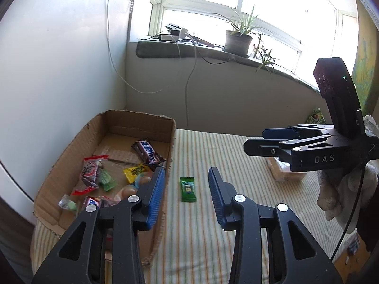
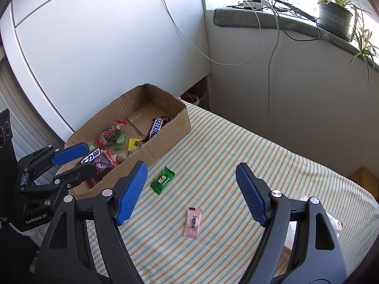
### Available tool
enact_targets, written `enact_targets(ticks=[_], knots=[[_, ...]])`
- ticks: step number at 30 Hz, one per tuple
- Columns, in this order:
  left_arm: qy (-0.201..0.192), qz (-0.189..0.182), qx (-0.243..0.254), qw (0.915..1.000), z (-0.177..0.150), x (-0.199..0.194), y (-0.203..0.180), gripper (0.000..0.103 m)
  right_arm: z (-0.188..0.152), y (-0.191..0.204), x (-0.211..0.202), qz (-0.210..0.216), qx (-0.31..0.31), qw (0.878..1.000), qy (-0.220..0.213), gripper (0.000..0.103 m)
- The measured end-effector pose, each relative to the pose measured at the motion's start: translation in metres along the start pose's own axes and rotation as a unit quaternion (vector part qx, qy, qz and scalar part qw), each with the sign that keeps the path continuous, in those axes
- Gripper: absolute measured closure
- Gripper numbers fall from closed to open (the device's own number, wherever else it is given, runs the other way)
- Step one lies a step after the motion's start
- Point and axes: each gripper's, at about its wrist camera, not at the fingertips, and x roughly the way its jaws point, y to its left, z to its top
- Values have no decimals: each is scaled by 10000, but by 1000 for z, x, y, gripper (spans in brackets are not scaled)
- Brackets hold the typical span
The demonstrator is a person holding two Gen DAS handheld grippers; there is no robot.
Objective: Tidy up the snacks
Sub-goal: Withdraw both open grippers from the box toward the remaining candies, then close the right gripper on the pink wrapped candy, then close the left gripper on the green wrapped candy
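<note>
An open cardboard box (image 1: 151,118) (image 2: 180,127) holds several snacks, among them a Snickers bar (image 1: 148,152) (image 2: 156,126). A green candy packet (image 1: 187,188) (image 2: 163,179) lies on the striped cloth just right of the box. A pink packet (image 2: 193,222) lies nearer, between my right gripper's fingers in its view. My left gripper (image 1: 187,190) is open and empty, hovering above the green packet by the box's right wall. My right gripper (image 2: 191,187) is open and empty above the pink packet; it also shows in the left wrist view (image 1: 255,139).
The striped cloth (image 2: 236,142) covers the table. A white cabinet (image 2: 94,35) stands behind the box. A windowsill holds a potted plant (image 1: 238,39), chargers and hanging cables (image 1: 189,75). A clear-wrapped item (image 1: 281,170) lies under the right gripper at the table's right.
</note>
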Motion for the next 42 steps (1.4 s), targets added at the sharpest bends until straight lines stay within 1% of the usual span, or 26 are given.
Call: enact_targets(ticks=[2,3,4,6,7,8,12,14,18,21,24,26,31,34,36,37,38,40,42], knots=[[56,-100,83,9999,-5,2,-11,77,-15,0,0,11,-63,10000,66,24],[85,-118,120,9998,-7,4,-16,79,-22,1,2,-16,-111,9999,96,24],[122,-155,144,9997,-10,5,-19,81,-28,2,4,-30,-158,9998,149,27],[217,-183,155,9995,-15,9,-24,82,-40,4,12,-12,-237,9992,309,37],[265,-171,155,9994,-17,12,-26,82,-45,5,19,15,-251,9988,410,47],[318,-149,163,9992,-20,15,-27,83,-50,5,25,53,-254,9984,510,53],[498,-70,211,9985,-26,27,-33,84,-61,3,47,106,-237,9971,711,56],[558,-39,212,9982,-28,32,-34,84,-63,1,56,99,-228,9966,780,61],[633,35,190,9978,-28,42,-33,84,-65,1,68,28,-311,9958,863,61],[693,69,162,9974,-29,51,-32,84,-65,4,71,-81,-448,9956,824,62],[764,134,189,9968,-31,61,-33,84,-63,7,74,-288,-625,9945,790,72],[795,230,232,9963,-31,67,-35,84,-62,3,73,-307,-647,9944,780,81],[796,597,266,9947,-29,83,-37,84,-62,-14,67,-300,-466,9958,731,81],[798,965,381,9914,-27,95,-44,84,-66,-24,63,-203,-339,9969,682,81],[855,1167,512,9882,-28,104,-50,77,-67,-27,62,-160,-325,9972,658,81],[885,1245,571,9866,-28,108,-53,69,-68,-28,61,-139,-327,9972,651,81],[943,1306,627,9849,-28,113,-55,66,-69,-29,60,-116,-325,9973,645,81],[1090,1412,740,9812,-30,122,-60,61,-70,-31,58,-71,-319,9975,631,81],[1113,1431,757,9805,-28,126,-60,61,-71,-34,56,-21,-307,9976,618,81]])
